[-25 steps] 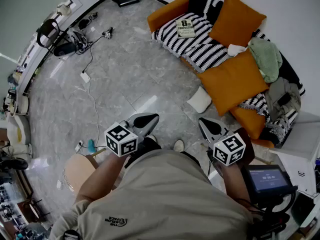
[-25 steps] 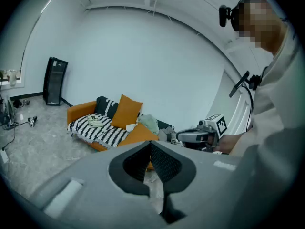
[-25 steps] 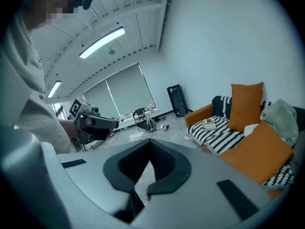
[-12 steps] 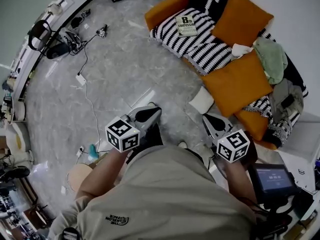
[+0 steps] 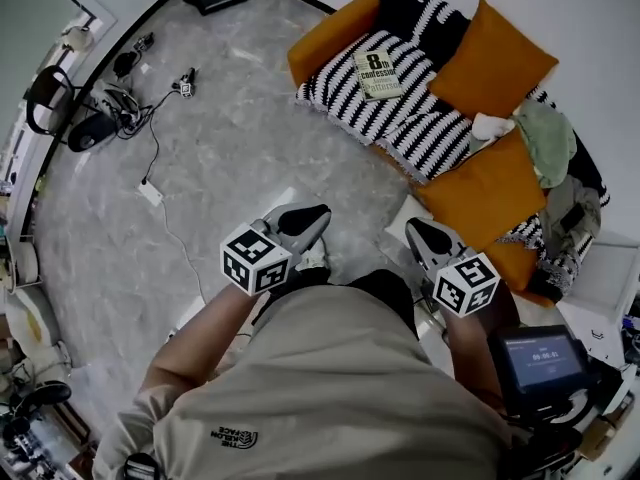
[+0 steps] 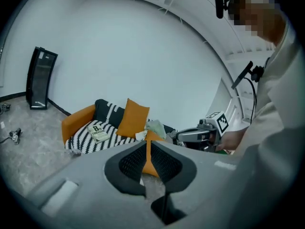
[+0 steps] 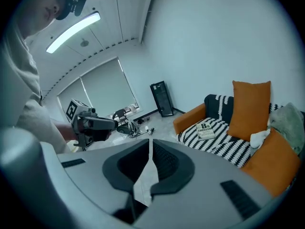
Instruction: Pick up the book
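Book (image 5: 377, 73) is lying flat, cover up, on the striped blanket (image 5: 430, 133) near the armrest end of the orange sofa (image 5: 322, 40), well apart from both grippers. You are holding the left gripper (image 5: 318, 214) and right gripper (image 5: 412, 228) over the grey floor (image 5: 220, 148), each with its jaws pressed together on nothing. Open floor is lying between them and the sofa's front edge, and cables (image 5: 155, 168) are trailing far to the left. Your torso is hiding the floor beneath you. The book's long axis is running away from you, title end farthest.
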Motion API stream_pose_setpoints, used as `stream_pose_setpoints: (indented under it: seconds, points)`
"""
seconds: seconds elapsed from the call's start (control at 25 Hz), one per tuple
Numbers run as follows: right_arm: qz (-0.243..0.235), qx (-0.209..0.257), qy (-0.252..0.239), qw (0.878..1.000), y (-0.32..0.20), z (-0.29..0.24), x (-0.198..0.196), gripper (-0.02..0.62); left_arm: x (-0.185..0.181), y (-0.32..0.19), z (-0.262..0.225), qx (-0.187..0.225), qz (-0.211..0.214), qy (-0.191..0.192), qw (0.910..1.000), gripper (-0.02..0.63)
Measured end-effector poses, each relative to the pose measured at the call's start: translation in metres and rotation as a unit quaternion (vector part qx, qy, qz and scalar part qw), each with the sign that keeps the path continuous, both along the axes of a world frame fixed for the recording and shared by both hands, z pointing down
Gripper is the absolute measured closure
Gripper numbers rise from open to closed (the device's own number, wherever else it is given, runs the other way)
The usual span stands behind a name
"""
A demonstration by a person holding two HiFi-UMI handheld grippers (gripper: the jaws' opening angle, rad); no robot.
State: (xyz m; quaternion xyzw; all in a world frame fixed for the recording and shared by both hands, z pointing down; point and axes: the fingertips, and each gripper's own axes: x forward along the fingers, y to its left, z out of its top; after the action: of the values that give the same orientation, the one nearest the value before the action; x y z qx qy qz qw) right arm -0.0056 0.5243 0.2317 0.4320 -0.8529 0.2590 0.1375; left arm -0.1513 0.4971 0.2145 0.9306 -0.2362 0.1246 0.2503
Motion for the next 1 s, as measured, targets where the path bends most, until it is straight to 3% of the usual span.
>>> stream_pose_setpoints:
  seconds: [0.16,0.28,0.44,0.6,1.0]
  points:
    - [0.002,-0.006,0.018,1.000,-0.044,-0.001,-0.020,0.542,-0.021,-0.048,0.011,-0.015,0.001,0.001,0.9999,0.570]
    - [0.007,-0.024,0.020,0.999,-0.078,0.009,-0.016,0.497,-0.025,-0.088,0.020,-0.028,-0.011,0.007,0.9995,0.549]
    - [0.024,-0.043,0.009,0.999,-0.136,0.025,0.000,0.495,-0.019,-0.141,0.034,-0.053,-0.016,0.006,0.9985,0.543]
    - [0.026,-0.059,-0.003,0.998,-0.210,0.059,0.030,0.495,0.006,-0.203,0.061,-0.082,-0.018,-0.008,0.9964,0.537]
    - [0.005,-0.123,-0.026,0.992,-0.408,0.164,0.116,0.480,0.084,-0.377,0.158,-0.141,-0.077,-0.042,0.9861,0.523]
